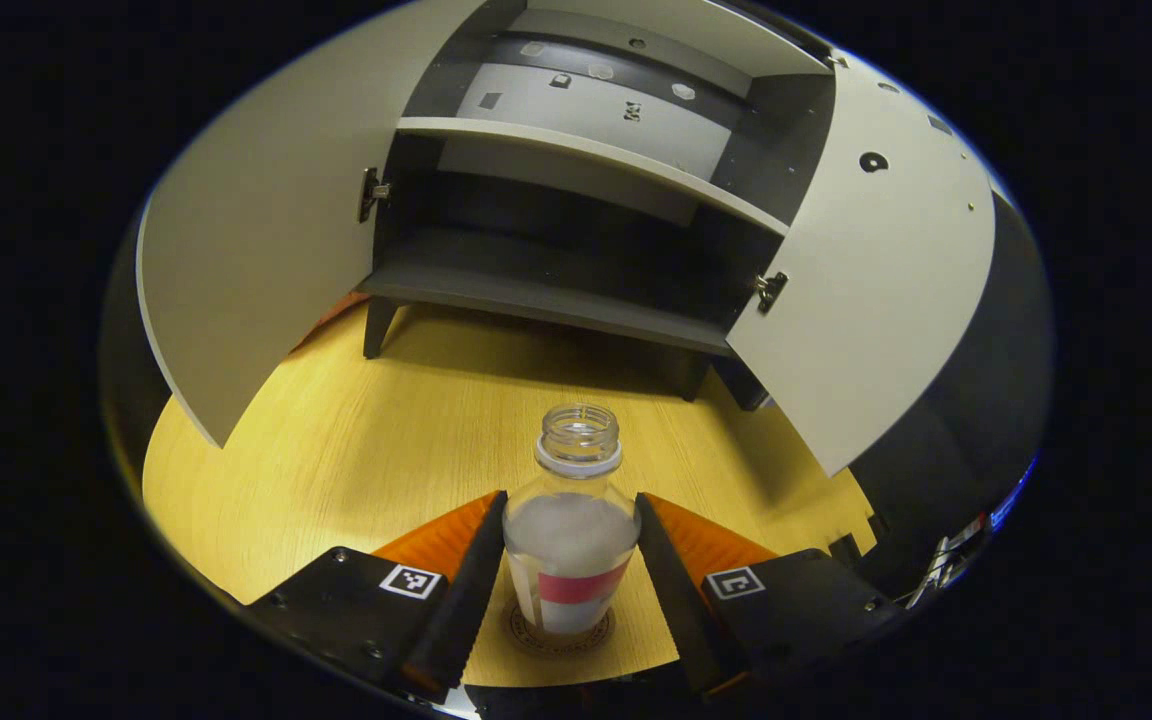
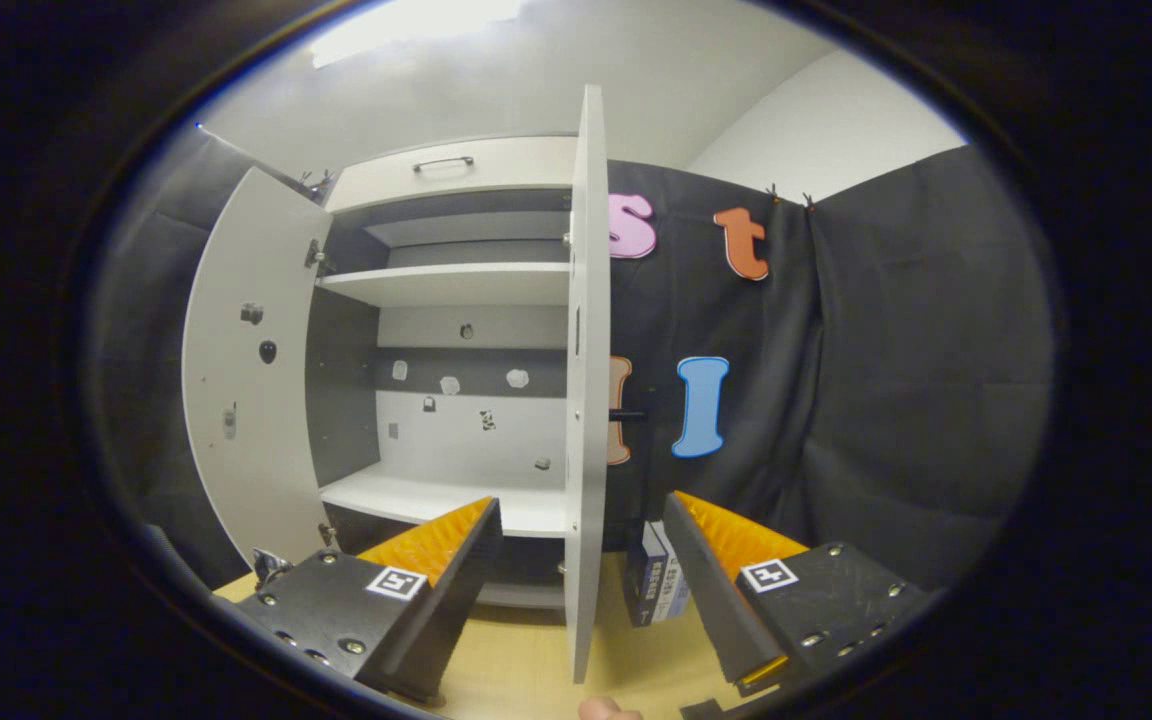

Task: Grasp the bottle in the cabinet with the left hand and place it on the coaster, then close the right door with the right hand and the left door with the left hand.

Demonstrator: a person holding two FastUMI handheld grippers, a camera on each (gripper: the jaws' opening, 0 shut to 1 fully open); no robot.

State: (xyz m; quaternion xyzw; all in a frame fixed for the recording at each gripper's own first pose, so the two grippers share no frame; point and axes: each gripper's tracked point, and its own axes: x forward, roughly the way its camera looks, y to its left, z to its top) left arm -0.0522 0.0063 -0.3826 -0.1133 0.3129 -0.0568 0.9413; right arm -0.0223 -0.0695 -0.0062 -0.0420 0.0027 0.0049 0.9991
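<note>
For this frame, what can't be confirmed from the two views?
- Left gripper view: whether the fingers press the bottle; they flank it, but contact isn't resolvable.
- Left gripper view: most of the coaster, hidden under the bottle.
- Right gripper view: the small box behind the right door, partly blocked by a finger.
</note>
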